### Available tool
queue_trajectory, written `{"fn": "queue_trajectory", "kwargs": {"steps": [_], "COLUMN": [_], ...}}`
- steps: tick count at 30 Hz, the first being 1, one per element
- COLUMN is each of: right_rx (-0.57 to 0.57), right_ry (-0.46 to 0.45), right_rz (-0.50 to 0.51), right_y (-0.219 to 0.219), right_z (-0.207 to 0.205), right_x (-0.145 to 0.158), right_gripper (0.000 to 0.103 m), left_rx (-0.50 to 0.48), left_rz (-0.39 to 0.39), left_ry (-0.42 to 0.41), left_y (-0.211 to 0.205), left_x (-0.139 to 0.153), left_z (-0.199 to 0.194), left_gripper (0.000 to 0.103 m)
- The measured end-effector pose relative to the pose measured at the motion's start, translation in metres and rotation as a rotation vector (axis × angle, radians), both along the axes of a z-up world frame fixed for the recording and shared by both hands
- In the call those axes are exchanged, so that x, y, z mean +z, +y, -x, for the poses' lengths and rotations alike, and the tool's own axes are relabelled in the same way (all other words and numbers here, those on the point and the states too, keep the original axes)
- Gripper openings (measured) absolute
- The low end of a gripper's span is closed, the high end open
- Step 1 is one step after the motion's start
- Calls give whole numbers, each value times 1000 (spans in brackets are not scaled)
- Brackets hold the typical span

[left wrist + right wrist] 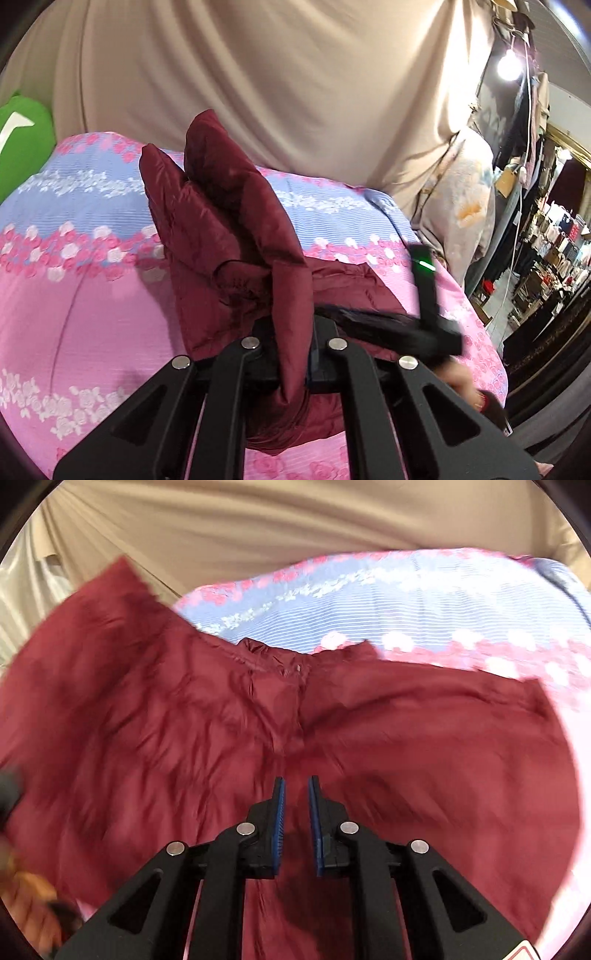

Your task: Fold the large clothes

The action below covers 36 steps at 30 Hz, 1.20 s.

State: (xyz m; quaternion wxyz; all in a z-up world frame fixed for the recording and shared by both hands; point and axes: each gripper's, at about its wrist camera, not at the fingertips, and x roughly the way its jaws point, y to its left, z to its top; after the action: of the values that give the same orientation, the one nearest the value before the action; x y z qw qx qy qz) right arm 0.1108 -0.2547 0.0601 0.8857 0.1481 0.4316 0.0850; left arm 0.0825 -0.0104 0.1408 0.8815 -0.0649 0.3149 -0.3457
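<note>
Jacket [229,236], 1 only, pinched by left gripper [291,354]; right gripper [296,812] parted.

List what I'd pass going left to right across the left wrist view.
green cushion → maroon jacket held up in the left gripper → right gripper → lit bulb → cluttered shelves

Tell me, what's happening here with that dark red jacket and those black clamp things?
A person is folding a maroon padded jacket on a bed with a pink and blue floral cover, using a handheld gripper in each hand. The left gripper is shut on a bunched part of the jacket and lifts it off the bed. The right gripper is slightly open and holds nothing; it hovers over the rest of the jacket, which lies spread on the cover. The fold is only partway done.
</note>
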Motion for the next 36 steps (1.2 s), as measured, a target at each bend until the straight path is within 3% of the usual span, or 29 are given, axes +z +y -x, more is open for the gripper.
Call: {"fn": "queue_trajectory", "kwargs": {"steps": [2,4,6,9,15,18,21,25,28,31,36], "right_rx": [-32,-96,-137,-103,-15,-15,-84,-214,-280,-272,-250], "right_ry": [2,5,25,77,59,63,40,-49,-2,63,54], "right_rz": [39,100,97,10,25,-53,-167,-154,-160,-186,-161], "right_y": [-11,-23,-37,-44,-18,-33,-79,-141,-174,-174,-169], "right_z": [25,31,24,2,-17,-13,13,74,96,91,89], "right_x": [-2,-8,-21,-45,-60,-57,-35,-6,-25,-53,-56], "right_gripper": [12,12,12,12,14,12,11,12,12,13,13], "left_rx": [-13,-23,-39,-62,-153,-200,-224,-248,-282,-313,-329], "left_rz": [-1,-4,-4,-17,-58,-92,-131,-166,-192,-223,-298], "left_ry": [0,-6,-9,-16,-20,13,37,48,62,75,94], "left_y": [-9,-16,-24,-37,-85,-116,-138,-161,-183,-206,-237], "left_x": [0,1,3,5,1,-12,-27,-41,-53,-66,-95], "left_z": [3,7,12,23,41,41,38,37,38,40,43], "left_gripper": [5,5,5,5,5,5,5,5,5,5,5]}}
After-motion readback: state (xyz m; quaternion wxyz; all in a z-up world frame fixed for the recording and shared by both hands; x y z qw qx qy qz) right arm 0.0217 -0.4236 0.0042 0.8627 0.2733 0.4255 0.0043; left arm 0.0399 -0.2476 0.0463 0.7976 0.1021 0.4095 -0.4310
